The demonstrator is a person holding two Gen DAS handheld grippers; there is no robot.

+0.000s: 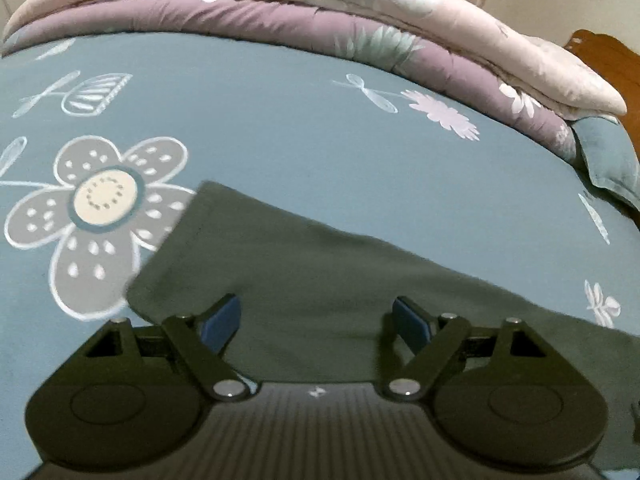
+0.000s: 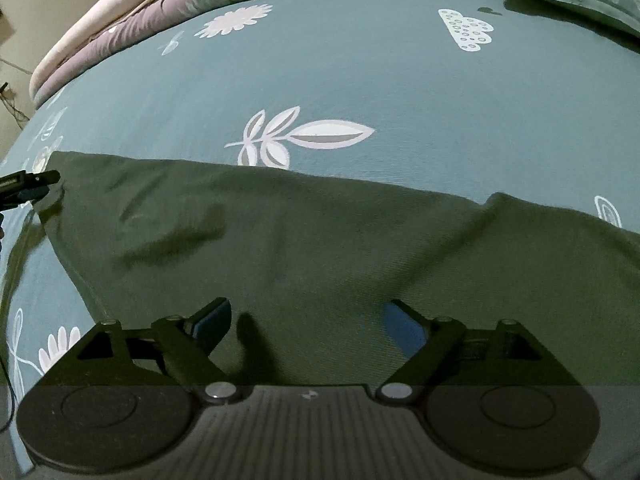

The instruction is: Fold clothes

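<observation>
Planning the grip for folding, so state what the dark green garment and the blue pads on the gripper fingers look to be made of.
Dark green garment: a woven cloth, probably cotton twill, matte; fine diagonal ribbing shows and it lies in soft creases.
Blue pads on the left gripper: likely rubber or foam, smooth and dull, with no glare; the exact material is uncertain.

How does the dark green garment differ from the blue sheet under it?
The dark green garment is plain; the blue sheet is printed with flowers and leaves. The garment shows creases and shadowed folds; the sheet lies smooth. The garment covers only part of the sheet, which extends well beyond it. Both lie spread flat.
</observation>
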